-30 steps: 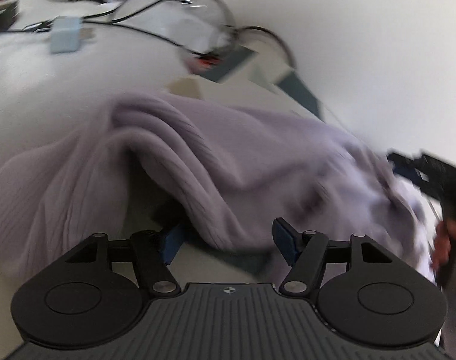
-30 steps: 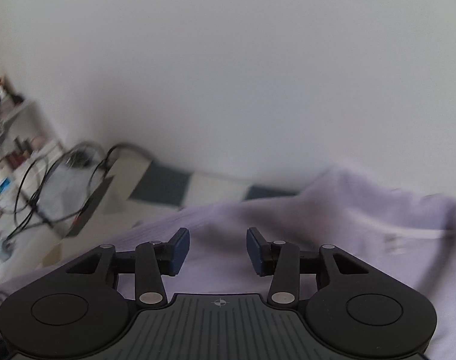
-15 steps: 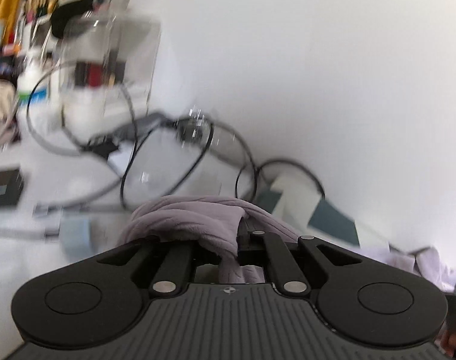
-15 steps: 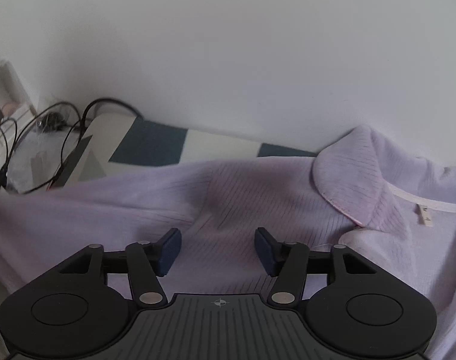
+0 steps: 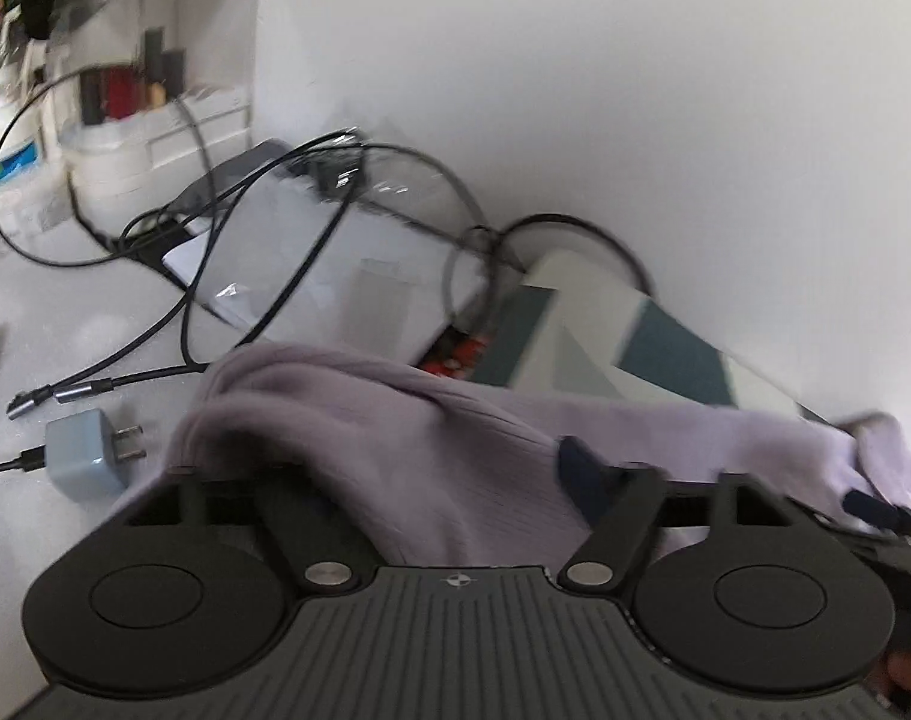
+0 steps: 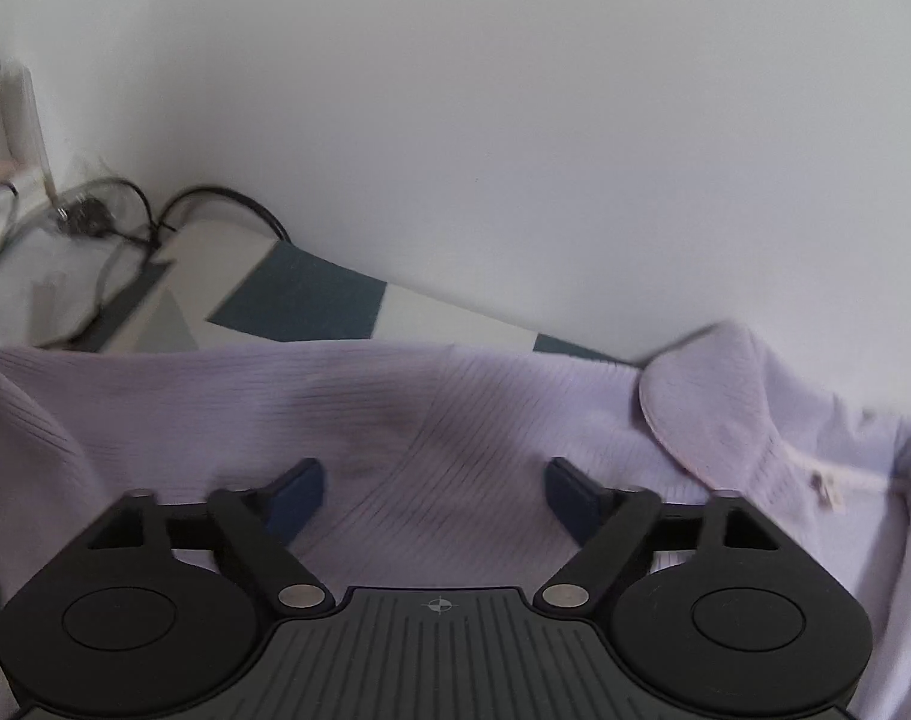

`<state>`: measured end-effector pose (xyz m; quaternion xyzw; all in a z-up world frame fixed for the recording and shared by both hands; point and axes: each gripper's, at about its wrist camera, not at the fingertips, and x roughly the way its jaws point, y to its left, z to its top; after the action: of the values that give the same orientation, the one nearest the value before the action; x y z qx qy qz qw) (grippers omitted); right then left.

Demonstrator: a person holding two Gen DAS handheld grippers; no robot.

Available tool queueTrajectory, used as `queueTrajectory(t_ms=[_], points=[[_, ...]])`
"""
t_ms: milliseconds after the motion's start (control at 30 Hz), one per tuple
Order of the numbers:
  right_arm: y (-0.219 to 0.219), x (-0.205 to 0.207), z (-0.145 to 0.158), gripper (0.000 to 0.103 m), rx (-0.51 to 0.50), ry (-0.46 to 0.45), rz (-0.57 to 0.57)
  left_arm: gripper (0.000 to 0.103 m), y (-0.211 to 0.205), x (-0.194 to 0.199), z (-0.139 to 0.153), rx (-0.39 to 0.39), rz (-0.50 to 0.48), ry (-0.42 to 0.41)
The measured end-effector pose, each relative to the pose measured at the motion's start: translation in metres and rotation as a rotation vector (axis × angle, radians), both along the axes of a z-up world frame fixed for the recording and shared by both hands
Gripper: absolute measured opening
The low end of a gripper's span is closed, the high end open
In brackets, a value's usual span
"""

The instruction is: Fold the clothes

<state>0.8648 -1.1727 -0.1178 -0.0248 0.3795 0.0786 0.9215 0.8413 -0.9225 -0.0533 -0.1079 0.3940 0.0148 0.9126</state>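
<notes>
A pale lilac rib-knit garment [image 6: 443, 420] lies stretched along the back of the worktop [image 5: 95, 336], close under a white wall [image 6: 515, 120]. Its fine ribs run in two directions that meet at a diagonal seam near the middle. At its right end a rounded collar flap [image 6: 707, 402] is turned over, showing a pinkish edge, and beside it a white neck tape carries a small label [image 6: 827, 489]. Part of the cloth rests on a mat of dark teal and cream patches [image 6: 311, 300].

Right hand-held gripper [image 6: 437, 495]: jaws opening, blue pads well apart, ribbed fabric visible below and between them with neither pad pressing on it.

Left hand-held gripper [image 5: 449, 480]: jaws opening; a rumpled fold of the garment [image 5: 347, 396] lies between them and drapes over the left finger, hiding that pad, while the right pad [image 5: 581, 468] stands clear of the cloth.

To the left on the worktop lie a grey-blue plug adapter [image 5: 83, 450] and looping black cables [image 5: 245, 240], with blurred storage containers [image 5: 137, 78] behind.
</notes>
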Motion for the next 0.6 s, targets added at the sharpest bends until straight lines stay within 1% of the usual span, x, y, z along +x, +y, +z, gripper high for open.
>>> queueTrajectory(t_ms=[67,200,267,333,400,533,600], points=[[-0.01,-0.016,0.012,0.091,0.058,-0.011,-0.024,0.083,-0.009,-0.016,0.008,0.01,-0.086,0.007],[-0.04,-0.06,0.04,0.102,0.158,-0.048,-0.076,0.083,-0.024,-0.054,0.017,0.016,-0.247,0.035],[-0.062,-0.085,0.053,0.102,0.192,-0.049,-0.133,0.088,-0.031,-0.072,0.02,0.049,-0.301,0.031],[-0.087,-0.108,0.062,0.102,0.212,-0.029,-0.228,0.089,-0.037,-0.09,0.022,0.081,-0.356,0.027],[-0.117,-0.134,0.067,0.102,0.224,-0.005,-0.35,0.09,-0.043,-0.104,0.021,0.097,-0.407,0.027],[-0.173,-0.193,0.076,0.102,0.254,0.044,-0.6,0.09,-0.054,-0.127,0.012,0.057,-0.509,0.055],[-0.188,-0.228,0.081,0.102,0.263,0.056,-0.677,0.09,-0.058,-0.135,0.005,0.028,-0.552,0.077]])
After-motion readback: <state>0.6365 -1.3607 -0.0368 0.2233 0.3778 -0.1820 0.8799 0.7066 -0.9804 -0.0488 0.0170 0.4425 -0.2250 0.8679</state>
